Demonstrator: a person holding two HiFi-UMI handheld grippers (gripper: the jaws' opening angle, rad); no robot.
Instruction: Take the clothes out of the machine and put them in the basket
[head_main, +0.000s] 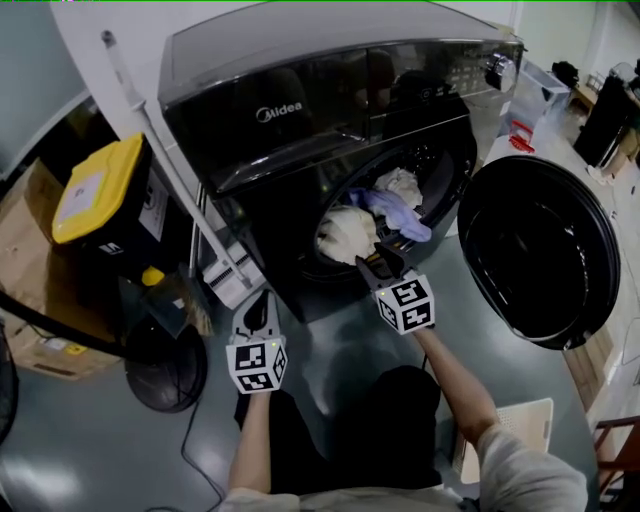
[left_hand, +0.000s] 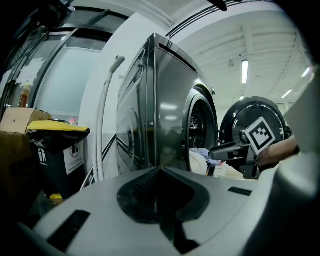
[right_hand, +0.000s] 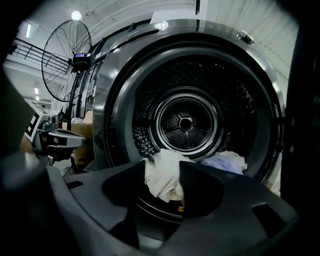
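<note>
The black washing machine (head_main: 300, 110) stands with its round door (head_main: 540, 250) swung open to the right. In the drum lie a cream cloth (head_main: 345, 232), a lavender cloth (head_main: 402, 213) and a white one (head_main: 400, 183). My right gripper (head_main: 378, 265) hangs at the drum mouth, open. In the right gripper view the cream cloth (right_hand: 162, 177) drapes over the drum lip just beyond the parted jaws, untouched. My left gripper (head_main: 258, 308) is low at the machine's front left, shut and empty; its pads (left_hand: 150, 187) meet. A white slatted basket (head_main: 515, 425) sits on the floor at lower right.
A black bin with a yellow lid (head_main: 100, 190) and a cardboard box (head_main: 30, 260) stand left of the machine. A white pole (head_main: 170, 160) leans on its left side. A fan base (head_main: 165, 370) sits on the floor beside my left arm.
</note>
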